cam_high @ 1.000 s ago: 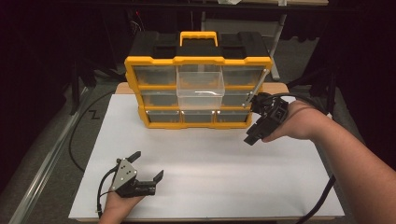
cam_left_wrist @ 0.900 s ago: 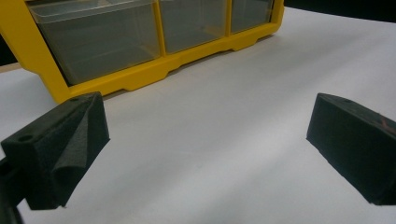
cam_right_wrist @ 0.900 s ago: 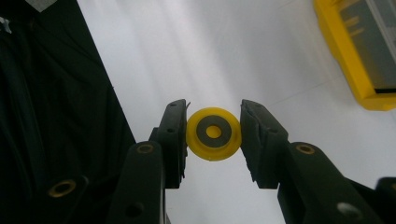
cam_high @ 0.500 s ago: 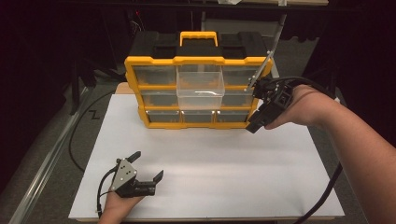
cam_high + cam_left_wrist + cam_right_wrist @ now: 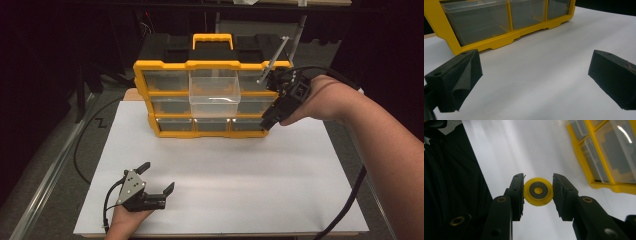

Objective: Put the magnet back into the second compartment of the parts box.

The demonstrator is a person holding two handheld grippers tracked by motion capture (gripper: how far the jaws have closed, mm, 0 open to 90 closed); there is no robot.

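Yellow wheel (image 5: 538,191) sits clamped between the right hand-held gripper (image 5: 538,192) jaws; left hand-held gripper (image 5: 534,82) gapes wide.

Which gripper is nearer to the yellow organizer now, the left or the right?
Right. The right gripper, holding a yellow disc, is at the organizer's right side, close to its frame. The left gripper rests open on the table's near edge, well apart from it.

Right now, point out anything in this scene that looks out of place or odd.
One clear drawer in the yellow organizer sticks out from the middle column while the others sit flush. The right gripper holds a small yellow wheel between its jaws beside the organizer. Nothing looks spilled or damaged.
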